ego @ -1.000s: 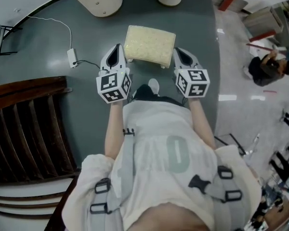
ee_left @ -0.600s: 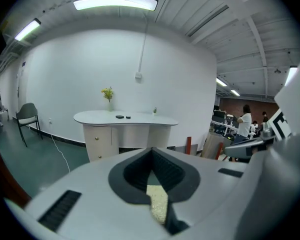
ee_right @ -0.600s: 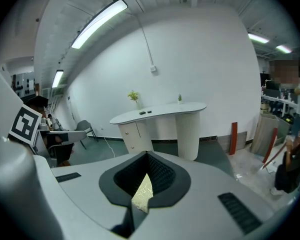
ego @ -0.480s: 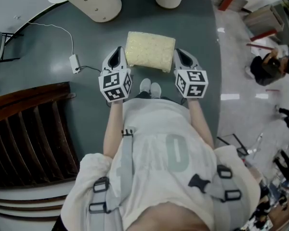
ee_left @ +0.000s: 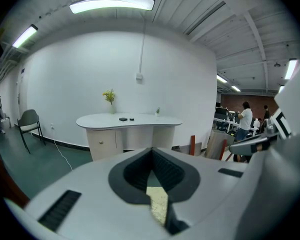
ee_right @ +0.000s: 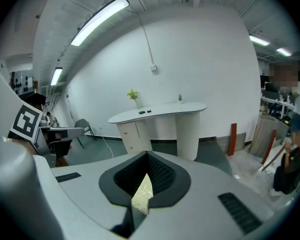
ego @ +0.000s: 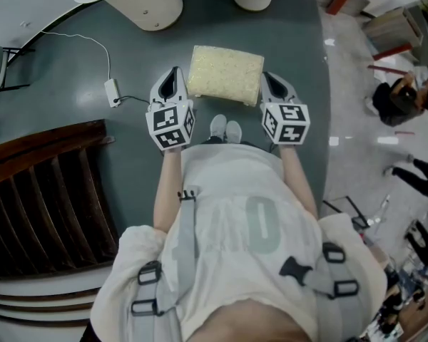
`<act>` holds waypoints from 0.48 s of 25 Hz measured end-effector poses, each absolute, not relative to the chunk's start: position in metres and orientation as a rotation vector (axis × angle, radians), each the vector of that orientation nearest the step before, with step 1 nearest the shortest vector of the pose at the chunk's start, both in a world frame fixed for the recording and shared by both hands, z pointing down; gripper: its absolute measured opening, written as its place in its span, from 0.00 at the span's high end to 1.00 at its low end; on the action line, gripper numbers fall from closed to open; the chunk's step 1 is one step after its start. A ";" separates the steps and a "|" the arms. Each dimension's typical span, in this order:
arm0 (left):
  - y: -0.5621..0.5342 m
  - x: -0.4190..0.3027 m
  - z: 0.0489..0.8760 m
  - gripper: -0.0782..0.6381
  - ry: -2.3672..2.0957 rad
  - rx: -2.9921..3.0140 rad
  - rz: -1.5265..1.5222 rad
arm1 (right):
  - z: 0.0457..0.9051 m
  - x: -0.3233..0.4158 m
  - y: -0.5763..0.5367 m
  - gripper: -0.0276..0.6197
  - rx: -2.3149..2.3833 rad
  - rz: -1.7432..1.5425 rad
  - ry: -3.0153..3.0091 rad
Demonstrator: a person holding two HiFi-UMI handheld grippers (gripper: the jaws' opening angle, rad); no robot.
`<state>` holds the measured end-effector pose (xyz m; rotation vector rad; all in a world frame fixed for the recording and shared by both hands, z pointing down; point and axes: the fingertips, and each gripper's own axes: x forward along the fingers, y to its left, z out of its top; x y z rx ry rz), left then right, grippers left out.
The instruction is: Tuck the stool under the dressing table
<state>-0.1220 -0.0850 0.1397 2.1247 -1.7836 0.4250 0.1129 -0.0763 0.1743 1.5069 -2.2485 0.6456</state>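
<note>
The room was bright, evenly lit by ceiling strip lights (ee_left: 111, 4); the glossy floor (ego: 349, 105) carried pale glare patches; shadows were soft and faint; both gripper views bulged strongly, with dark vignetted corners; focus was sharp.

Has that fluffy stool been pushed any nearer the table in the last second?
No. The stool sits about as far from the dressing table as it did before.

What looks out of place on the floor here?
The stool stands out on the open floor, apart from the dressing table, not under it. A white adapter and cable lie loose at its left.
</note>
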 end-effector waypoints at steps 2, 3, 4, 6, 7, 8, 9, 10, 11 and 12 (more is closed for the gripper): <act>-0.086 -0.125 0.141 0.88 -1.782 2.140 0.428 | 0.173 0.109 -0.077 0.95 1.509 0.635 -2.257; -0.088 -0.126 0.141 0.88 -1.768 2.155 0.427 | 0.173 0.108 -0.078 0.95 1.509 0.635 -2.261; -0.090 -0.126 0.142 0.88 -1.744 2.169 0.422 | 0.172 0.106 -0.079 0.95 1.508 0.640 -2.265; -0.093 -0.126 0.146 0.79 -1.691 2.180 0.405 | 0.174 0.105 -0.079 0.95 1.510 0.668 -2.265; -0.094 -0.127 0.149 0.74 -1.675 2.178 0.404 | 0.177 0.105 -0.079 0.89 1.512 0.688 -2.257; -0.094 -0.129 0.151 0.70 -1.672 2.175 0.411 | 0.180 0.105 -0.078 0.78 1.516 0.711 -2.244; -0.094 -0.132 0.153 0.66 -1.676 2.175 0.421 | 0.183 0.105 -0.076 0.68 1.526 0.731 -2.229; -0.093 -0.134 0.154 0.62 -1.681 2.175 0.425 | 0.185 0.106 -0.075 0.60 1.544 0.742 -2.216; -0.093 -0.136 0.155 0.58 -1.681 2.173 0.418 | 0.185 0.107 -0.075 0.55 1.566 0.742 -2.207; -0.093 -0.137 0.155 0.53 -1.676 2.168 0.404 | 0.186 0.109 -0.075 0.49 1.586 0.736 -2.202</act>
